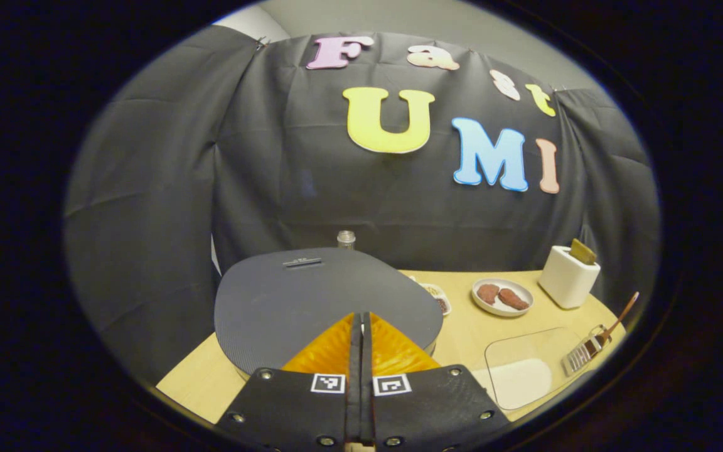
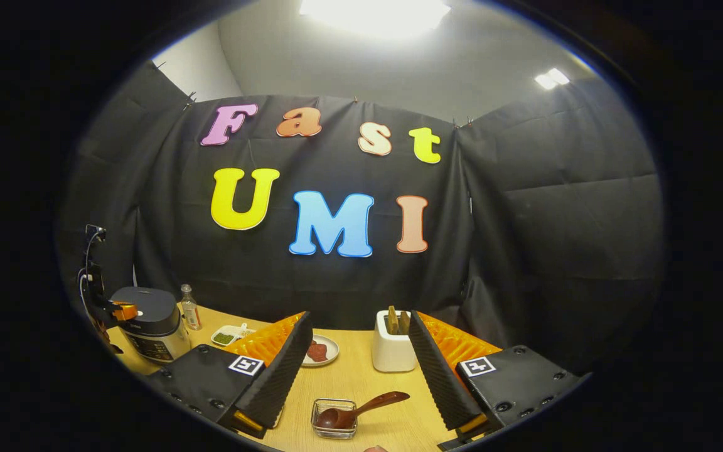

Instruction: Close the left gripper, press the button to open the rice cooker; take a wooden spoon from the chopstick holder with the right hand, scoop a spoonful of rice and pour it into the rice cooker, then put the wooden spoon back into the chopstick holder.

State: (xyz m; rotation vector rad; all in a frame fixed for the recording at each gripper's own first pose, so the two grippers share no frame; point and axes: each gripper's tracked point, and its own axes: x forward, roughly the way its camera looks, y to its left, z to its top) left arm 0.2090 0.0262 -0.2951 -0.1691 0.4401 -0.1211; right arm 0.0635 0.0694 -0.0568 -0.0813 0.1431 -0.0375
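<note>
Two sets of tongs work the booth. The left tongs (image 1: 361, 326), fingers pressed together and holding nothing, hover just above the near edge of the rice cooker (image 1: 327, 301), whose dark lid is down. The right tongs (image 2: 361, 370) stand wide apart and empty, framing the white chopstick holder (image 2: 393, 348) on the table (image 2: 349, 376).

The right gripper view alone shows the wooden spoon (image 2: 361, 409) resting in a small glass dish (image 2: 334, 417) near the tongs, and the cooker at far left with a bottle (image 2: 191, 307) beside it. The left gripper view adds a clear board (image 1: 528, 367) at the table's near right edge and a plate of meat (image 1: 502, 296). Bare tabletop lies between the right tongs' fingers.
</note>
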